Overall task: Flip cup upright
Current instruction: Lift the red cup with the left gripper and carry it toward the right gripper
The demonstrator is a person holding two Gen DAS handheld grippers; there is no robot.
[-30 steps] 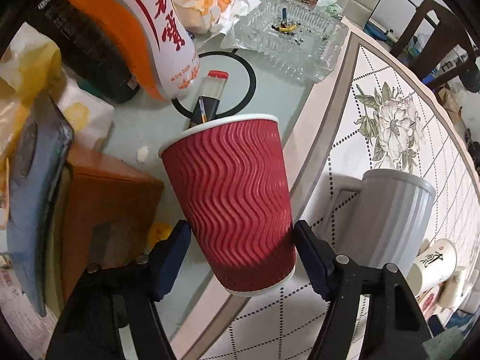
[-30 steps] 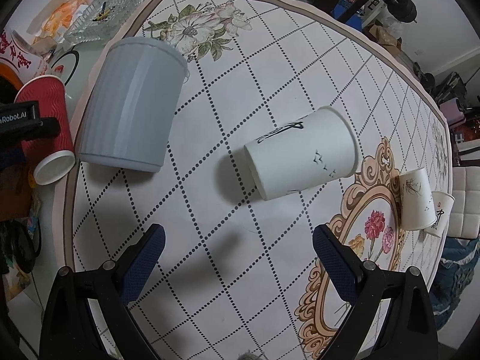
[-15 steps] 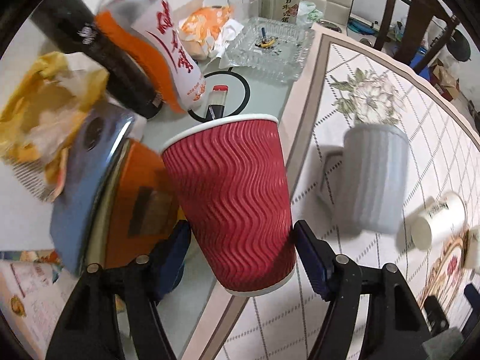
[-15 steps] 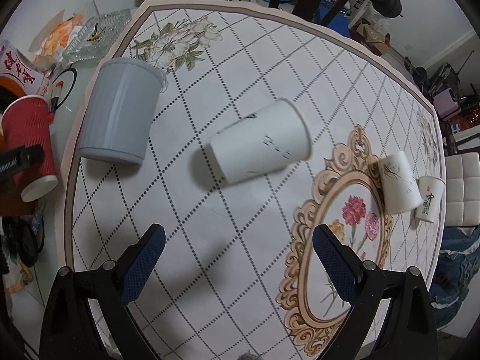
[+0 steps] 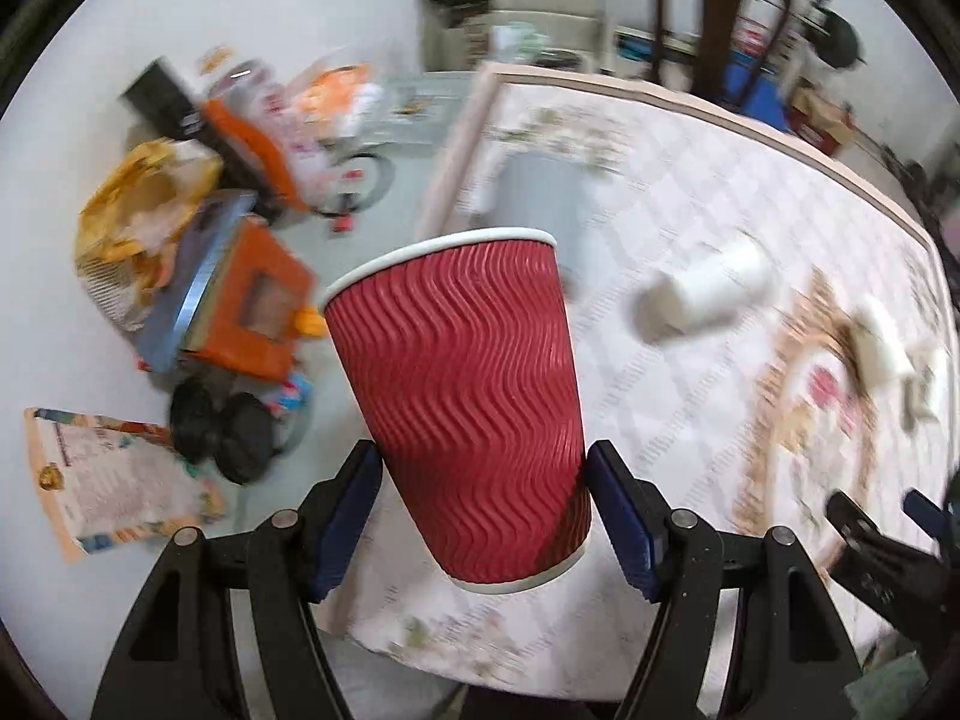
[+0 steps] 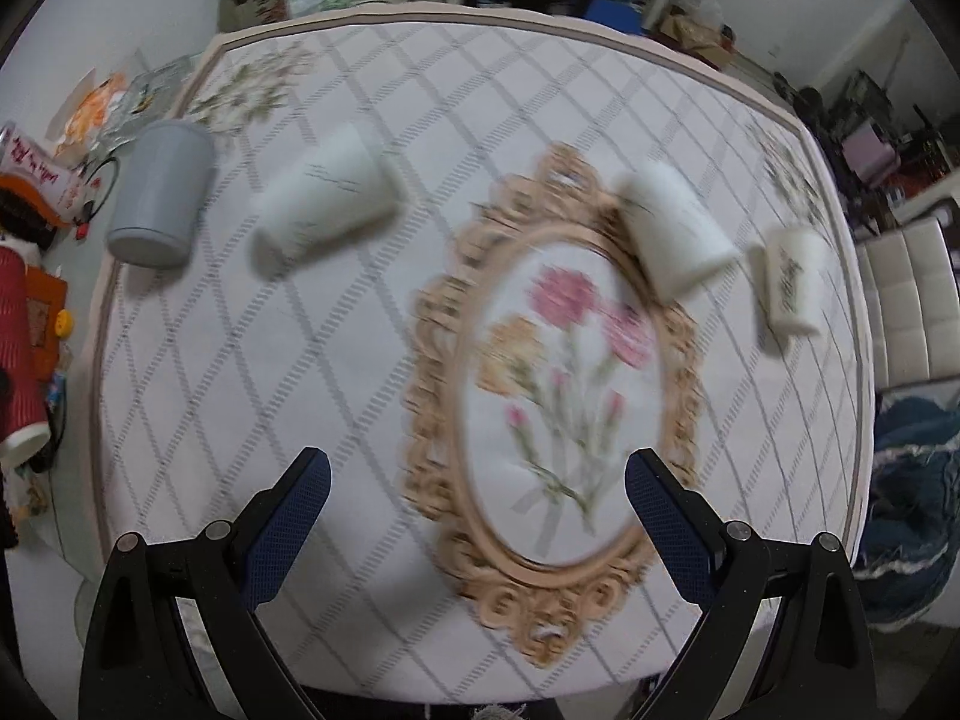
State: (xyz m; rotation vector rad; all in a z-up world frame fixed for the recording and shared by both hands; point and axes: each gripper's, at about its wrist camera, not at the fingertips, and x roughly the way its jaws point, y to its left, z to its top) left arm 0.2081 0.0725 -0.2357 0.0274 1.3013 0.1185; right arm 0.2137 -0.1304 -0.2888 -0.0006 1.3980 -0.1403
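Observation:
My left gripper (image 5: 483, 516) is shut on a red rippled paper cup (image 5: 465, 378), held in the air above the table's near left edge, white rim pointing away. The cup also shows at the left edge of the right wrist view (image 6: 18, 348). My right gripper (image 6: 477, 516) is open and empty, high above the patterned tablecloth (image 6: 360, 360). A grey cup (image 6: 161, 201) stands mouth-down at the table's left. A white paper cup (image 6: 327, 198) lies on its side beside it. Two more white cups (image 6: 675, 225) (image 6: 792, 276) lie on the right.
A cluttered side surface left of the table holds an orange box (image 5: 252, 306), bottles (image 5: 252, 138), a yellow bag (image 5: 138, 204) and a glass ashtray (image 6: 153, 84). Black headphones (image 5: 222, 426) and a leaflet (image 5: 114, 480) lie below. Chairs (image 5: 714, 12) stand behind the table.
Both grippers have lifted and pulled back from the table, so more of it shows. The left one still holds the red cup. The views are blurred by motion.

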